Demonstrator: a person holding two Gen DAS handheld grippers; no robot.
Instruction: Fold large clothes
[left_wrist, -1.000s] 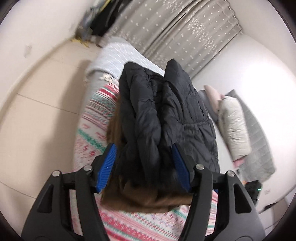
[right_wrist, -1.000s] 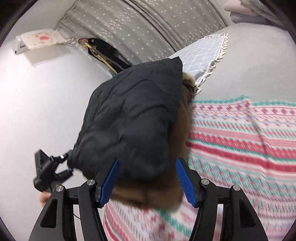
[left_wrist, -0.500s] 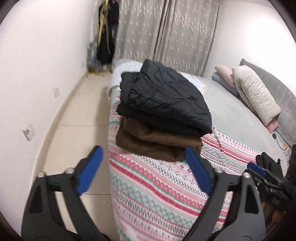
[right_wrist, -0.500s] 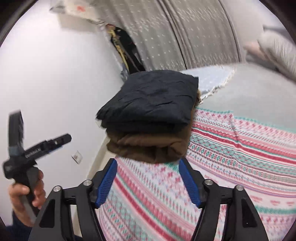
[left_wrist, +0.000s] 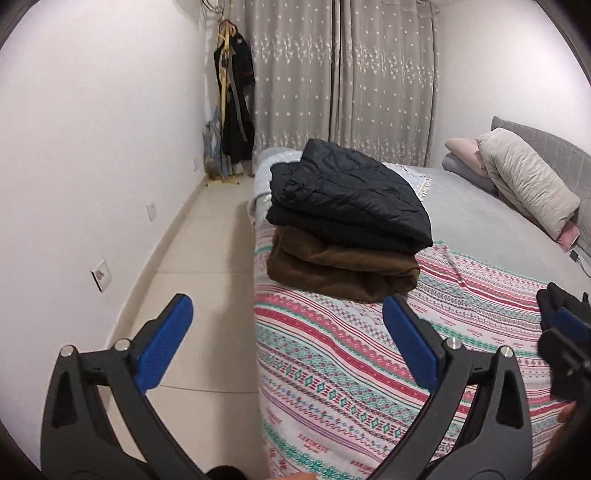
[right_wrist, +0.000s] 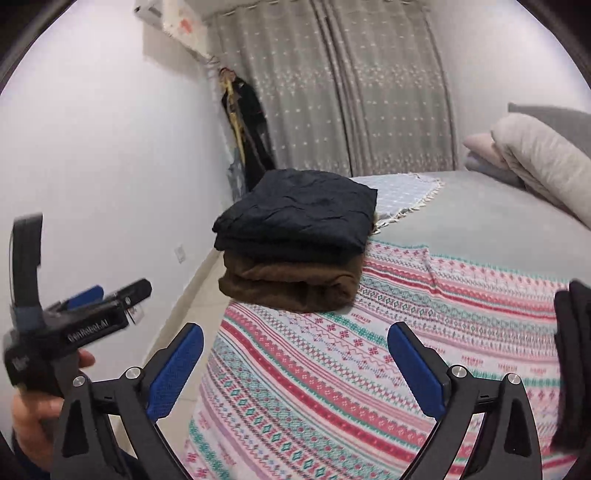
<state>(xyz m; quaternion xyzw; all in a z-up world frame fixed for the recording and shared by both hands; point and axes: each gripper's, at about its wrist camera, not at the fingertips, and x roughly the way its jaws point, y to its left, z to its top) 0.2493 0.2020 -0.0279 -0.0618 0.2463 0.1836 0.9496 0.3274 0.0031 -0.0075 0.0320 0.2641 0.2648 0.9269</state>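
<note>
Left wrist view
Left gripper (left_wrist: 286, 334): jaws spread wide with nothing between the blue pads; they have just been opening.
Folded stack: a black quilted jacket (left_wrist: 351, 195) lies on top of a folded brown garment (left_wrist: 332, 271), both ahead of the gripper, apart from it.
Stack's place: at the near corner of the striped patterned blanket (left_wrist: 351, 369), by the bed edge next to the tiled floor (left_wrist: 207, 236).
Beyond the stack: grey dotted curtains (left_wrist: 343, 74); dark clothes hang on a rack (left_wrist: 234, 107) left of them.
Right of the stack: grey bed sheet, with pillows (left_wrist: 524, 181) at the headboard.

Right wrist view
Right gripper (right_wrist: 295, 358): jaws wide apart, holding nothing; they have just been opening.
Stack: black jacket (right_wrist: 299, 214) over the brown garment (right_wrist: 291, 284), squared up, on the blanket (right_wrist: 369, 369) ahead of the pads.
Left of the stack: the left gripper's body, held in a hand (right_wrist: 33, 417), above the floor beside the bed.
Behind the stack: a light checked throw (right_wrist: 402, 192) with a fringe.
</note>
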